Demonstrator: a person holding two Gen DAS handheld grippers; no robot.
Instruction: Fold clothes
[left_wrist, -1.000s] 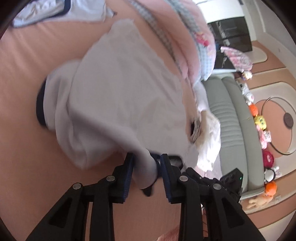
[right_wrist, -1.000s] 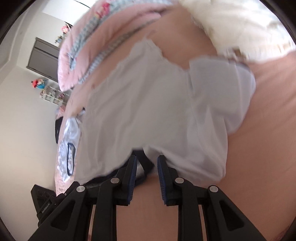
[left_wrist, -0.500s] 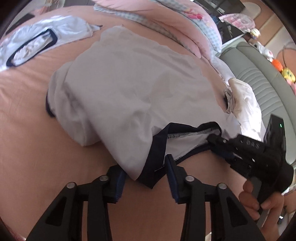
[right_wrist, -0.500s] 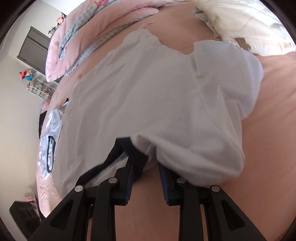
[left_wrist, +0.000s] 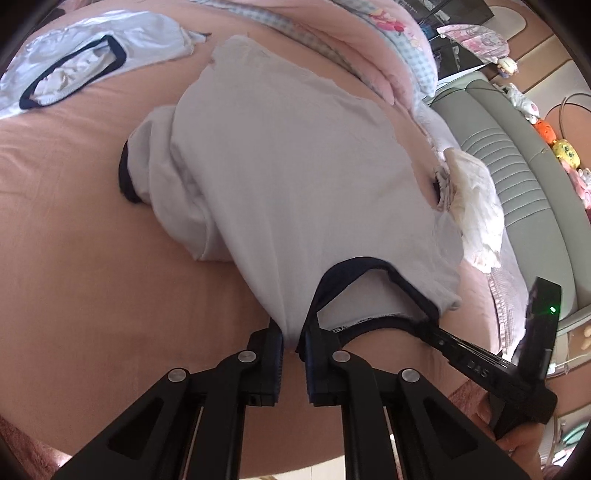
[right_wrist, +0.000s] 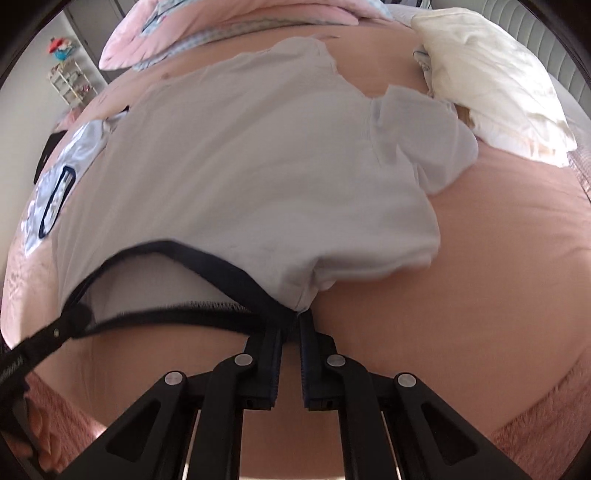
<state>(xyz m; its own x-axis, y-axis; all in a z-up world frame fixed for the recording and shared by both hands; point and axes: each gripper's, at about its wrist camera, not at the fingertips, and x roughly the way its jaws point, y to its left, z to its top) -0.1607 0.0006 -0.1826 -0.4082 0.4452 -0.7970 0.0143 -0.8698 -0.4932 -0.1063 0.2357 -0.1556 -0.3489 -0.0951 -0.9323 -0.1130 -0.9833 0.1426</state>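
Left-wrist view: we clamp the left gripper (left_wrist: 291, 338) and right gripper (right_wrist: 291, 328) on the white T-shirt (left_wrist: 288, 177) shoulders, collar at 6 o'clock; jaws just closed; it lies flat on the bed (left_wrist: 74, 258), no fold yet made.

pink quilt (left_wrist: 369, 40), grey sofa (left_wrist: 517, 155)

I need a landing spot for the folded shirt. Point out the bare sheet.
Bare pink sheet lies right of the white T-shirt, below the cream pillow. More lies beneath the second shirt. The rolled quilt crowds the far edge.
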